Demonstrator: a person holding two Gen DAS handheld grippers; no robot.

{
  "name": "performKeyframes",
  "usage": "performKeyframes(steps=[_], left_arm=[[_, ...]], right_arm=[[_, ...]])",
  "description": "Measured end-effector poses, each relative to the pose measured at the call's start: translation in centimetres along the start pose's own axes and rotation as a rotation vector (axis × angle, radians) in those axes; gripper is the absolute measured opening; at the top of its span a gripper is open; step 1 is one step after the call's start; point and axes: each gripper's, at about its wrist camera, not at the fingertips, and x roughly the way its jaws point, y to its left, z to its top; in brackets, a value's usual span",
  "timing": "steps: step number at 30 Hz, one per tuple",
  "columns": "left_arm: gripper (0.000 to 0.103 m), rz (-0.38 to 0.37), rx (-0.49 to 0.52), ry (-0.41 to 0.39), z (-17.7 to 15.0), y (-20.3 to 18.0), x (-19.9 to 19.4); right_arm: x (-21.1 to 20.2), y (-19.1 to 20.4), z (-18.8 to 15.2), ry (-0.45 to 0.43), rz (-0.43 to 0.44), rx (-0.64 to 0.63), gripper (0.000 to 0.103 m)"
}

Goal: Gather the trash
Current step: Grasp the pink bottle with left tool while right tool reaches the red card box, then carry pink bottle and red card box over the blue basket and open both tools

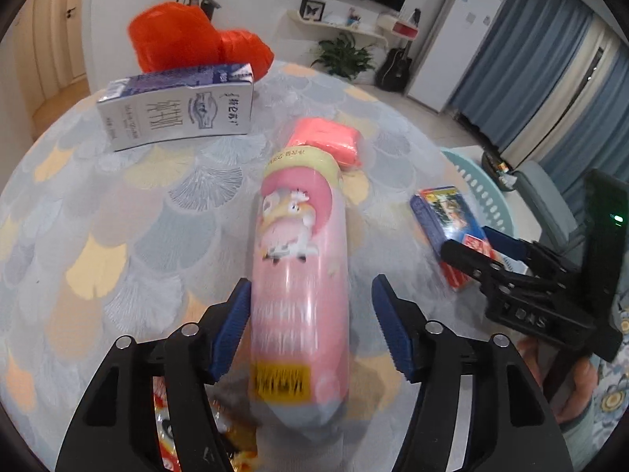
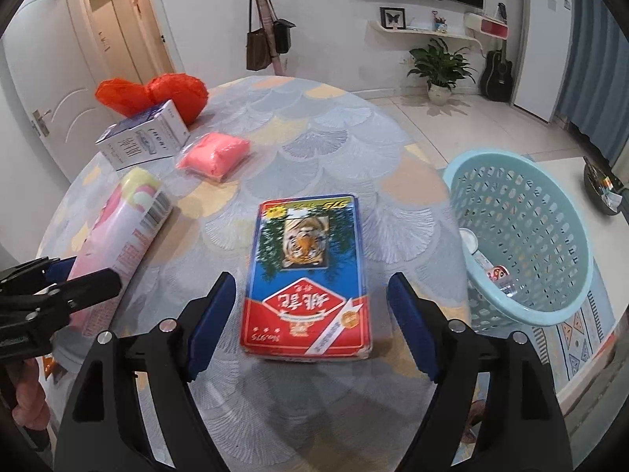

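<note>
A pink cylindrical snack can [image 1: 300, 283] lies on the round table between the fingers of my left gripper [image 1: 312, 330], which is open; the left pad is at the can's side, the right pad stands apart. The can also shows in the right wrist view [image 2: 122, 244]. A blue and red tiger-print box [image 2: 308, 279] lies flat between the fingers of my right gripper [image 2: 312, 326], which is open with gaps on both sides. The box also shows in the left wrist view [image 1: 448, 232]. A light blue perforated basket [image 2: 523, 251] stands on the floor right of the table, with some items inside.
On the table lie a white and purple milk carton [image 1: 177, 112], a pink packet [image 1: 328, 139] and an orange plastic bag [image 1: 188, 39]. A crinkled snack wrapper [image 1: 220, 432] lies under the left gripper. The patterned tablecloth [image 2: 326, 149] covers the table.
</note>
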Motion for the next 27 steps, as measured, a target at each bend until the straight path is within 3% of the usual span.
performKeyframes(steps=[3,10,13,15,23,27], left_arm=[[0.047,0.028,-0.008,0.022,0.3,-0.2,1.4],[0.046,0.000,-0.029,-0.044,0.3,-0.6,0.3],[0.046,-0.025,-0.019,-0.095,0.8,-1.0,-1.5],[0.046,-0.036,-0.008,-0.133,1.7,-1.5,-2.8],[0.046,-0.078,0.040,-0.200,5.4,-4.8,-5.1],[0.046,-0.086,0.106,-0.207,8.0,-8.1,-4.9]], right_arm=[[0.2,0.0,0.2,0.007,-0.007,0.007,0.076],[0.5,1.4,0.5,0.021,-0.048,-0.031,0.075],[0.6,2.0,0.5,0.030,-0.079,-0.066,0.058],[0.5,2.1,0.5,0.025,-0.084,-0.078,0.057],[-3.7,-0.6,3.1,-0.123,-0.097,-0.028,0.057],[-6.1,-3.6,5.3,-0.210,-0.150,0.005,0.057]])
